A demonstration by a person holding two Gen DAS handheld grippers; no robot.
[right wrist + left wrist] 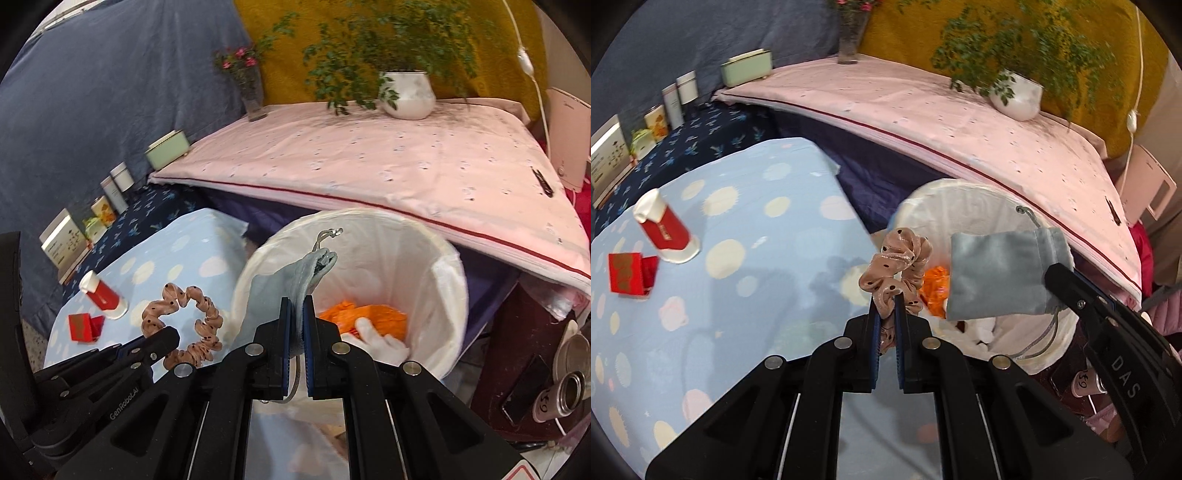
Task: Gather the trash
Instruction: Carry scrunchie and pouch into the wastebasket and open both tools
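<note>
My left gripper point(888, 306) pinches the scrunchie point(895, 267) beside the bin point(448, 280); my right gripper point(297, 314) clamps the pouch point(291, 280) over its rim, poised so both drop inside.

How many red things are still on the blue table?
2: a red and white tube lying near the far left, and an open red box just in front of it. More may be hidden.

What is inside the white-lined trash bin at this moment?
The trash bin holds crumpled orange wrapping and white wadded material. The grey drawstring pouch in the right claw covers its near-left interior.
</note>
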